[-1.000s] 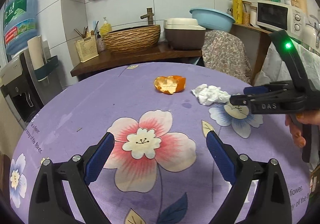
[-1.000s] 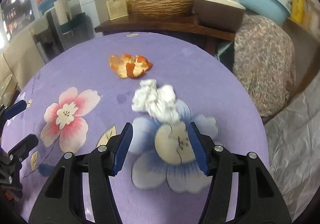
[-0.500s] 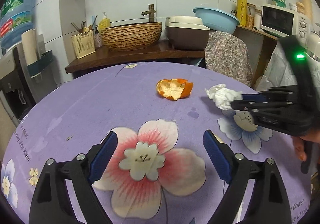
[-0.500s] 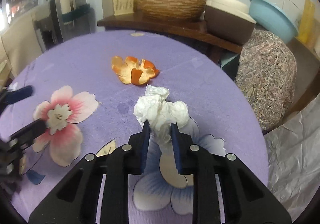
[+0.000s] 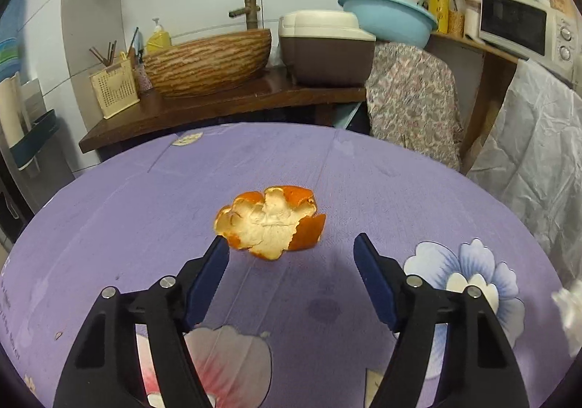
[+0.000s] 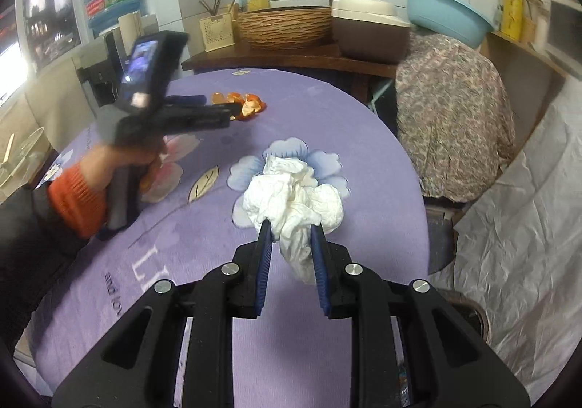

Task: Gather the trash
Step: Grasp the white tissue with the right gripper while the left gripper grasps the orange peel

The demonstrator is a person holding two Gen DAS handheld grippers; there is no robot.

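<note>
Two tools over the purple flowered bench, one piece of trash to each

Right tool is clamped on the crumpled white tissue, which bulges out past its blue pads above the bench cloth; left tool stands partly open, its jaws having just been closing, with the orange peel lying white side up on the bench just ahead of them, the left pad close by its edge and the right pad apart from it; nothing is gripped there.
</note>
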